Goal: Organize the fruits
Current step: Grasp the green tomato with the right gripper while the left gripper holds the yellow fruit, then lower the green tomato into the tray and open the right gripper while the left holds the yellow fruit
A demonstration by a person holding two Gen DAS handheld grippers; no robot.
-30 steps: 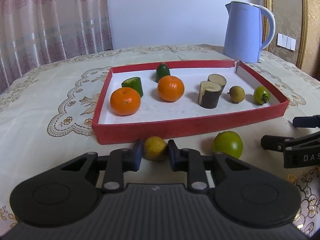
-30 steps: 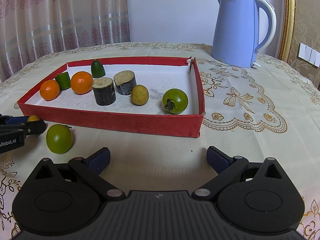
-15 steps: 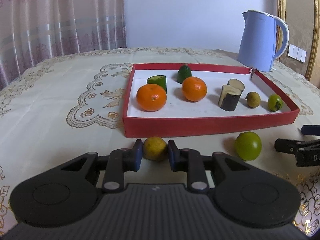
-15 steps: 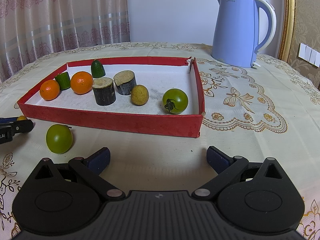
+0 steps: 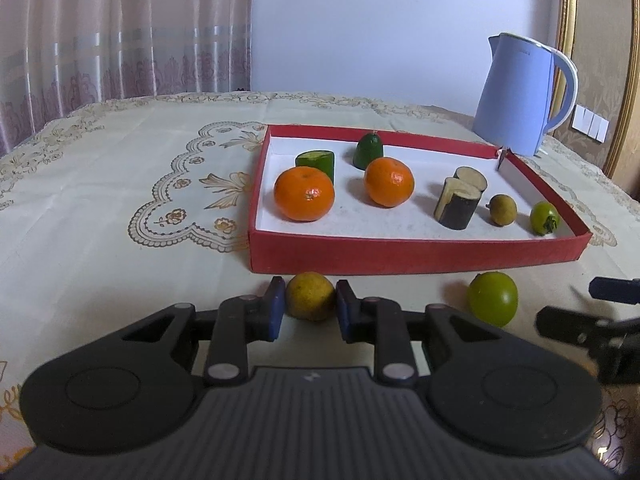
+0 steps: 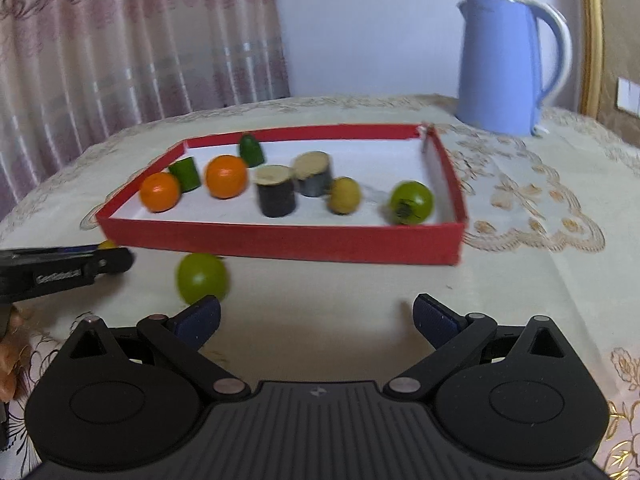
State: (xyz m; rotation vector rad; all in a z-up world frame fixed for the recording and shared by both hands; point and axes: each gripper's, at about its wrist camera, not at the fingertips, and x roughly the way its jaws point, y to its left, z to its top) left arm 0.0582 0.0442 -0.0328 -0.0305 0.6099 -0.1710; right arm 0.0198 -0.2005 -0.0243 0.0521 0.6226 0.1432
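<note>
My left gripper [image 5: 310,306] is shut on a small yellow fruit [image 5: 310,297], held just in front of the red tray [image 5: 420,258]. The tray holds two oranges [image 5: 304,196], green cucumber pieces [image 5: 316,161], two dark cut stalk pieces [image 5: 458,204], a small brownish fruit [image 5: 503,210] and a green tomato [image 5: 544,218]. A green round fruit [image 5: 493,299] lies on the cloth in front of the tray; it also shows in the right wrist view [image 6: 202,278]. My right gripper [image 6: 316,316] is open and empty, its left pad close to that green fruit.
A blue kettle [image 5: 520,98] stands behind the tray's right far corner. The table has a cream embroidered cloth [image 5: 120,200]. Curtains hang behind on the left. The left gripper shows at the left edge of the right wrist view [image 6: 64,268].
My left gripper has lifted and drawn back with the yellow fruit, so the tray looks farther and more to the right. My right gripper has moved forward and left toward the green fruit; its view is blurred.
</note>
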